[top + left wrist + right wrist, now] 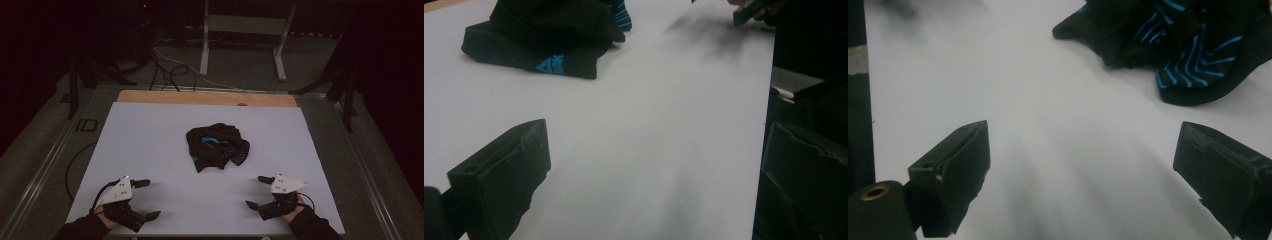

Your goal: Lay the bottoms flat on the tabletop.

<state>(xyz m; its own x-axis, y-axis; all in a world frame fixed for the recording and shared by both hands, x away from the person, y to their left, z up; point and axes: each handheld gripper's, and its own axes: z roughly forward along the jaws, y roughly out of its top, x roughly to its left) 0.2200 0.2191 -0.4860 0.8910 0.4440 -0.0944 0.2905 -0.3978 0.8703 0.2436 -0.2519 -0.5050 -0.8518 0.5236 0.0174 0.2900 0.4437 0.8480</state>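
Black crumpled cloth with blue stripes [217, 146] is seen well ahead of both spread, empty grippers, left [142, 199] and right [259, 191], roughly equally far.

- The left gripper [147, 199] sits at about 7 o'clock of the high view, jaws spread wide, nothing between them.
- The right gripper [256, 191] sits at about 5 o'clock, jaws wide apart too, pointing toward the left gripper.
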